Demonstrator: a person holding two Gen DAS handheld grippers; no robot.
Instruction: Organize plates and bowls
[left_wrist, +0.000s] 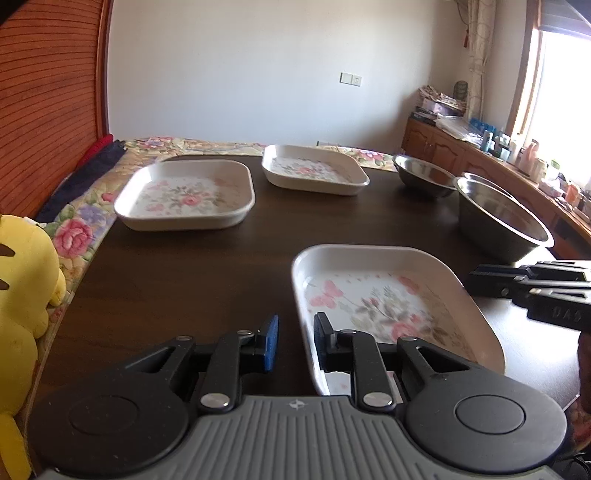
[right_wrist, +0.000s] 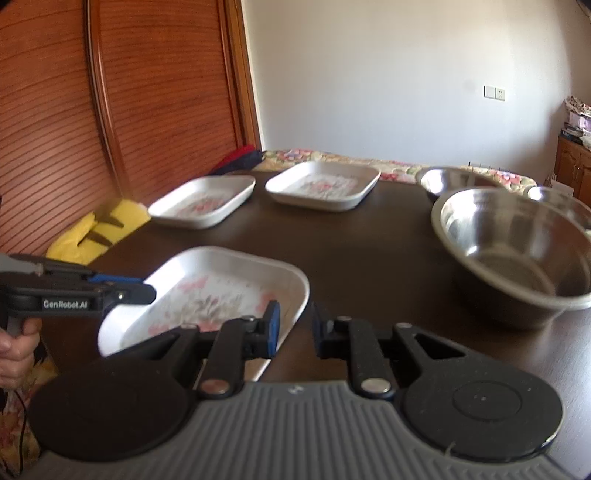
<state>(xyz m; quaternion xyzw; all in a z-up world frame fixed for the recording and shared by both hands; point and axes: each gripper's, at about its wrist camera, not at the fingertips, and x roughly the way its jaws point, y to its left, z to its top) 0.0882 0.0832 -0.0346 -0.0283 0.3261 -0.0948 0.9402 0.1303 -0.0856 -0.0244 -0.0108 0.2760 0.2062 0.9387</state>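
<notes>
Three square, white floral-printed plates (left_wrist: 391, 306) and round steel bowls (right_wrist: 517, 254) sat empty on the dark glossy surface (left_wrist: 184, 277). The left tool (left_wrist: 295, 343) and right tool (right_wrist: 295, 328) both gaped, released.

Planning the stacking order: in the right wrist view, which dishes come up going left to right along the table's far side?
Left floral plate → second floral plate → far steel bowl.
</notes>
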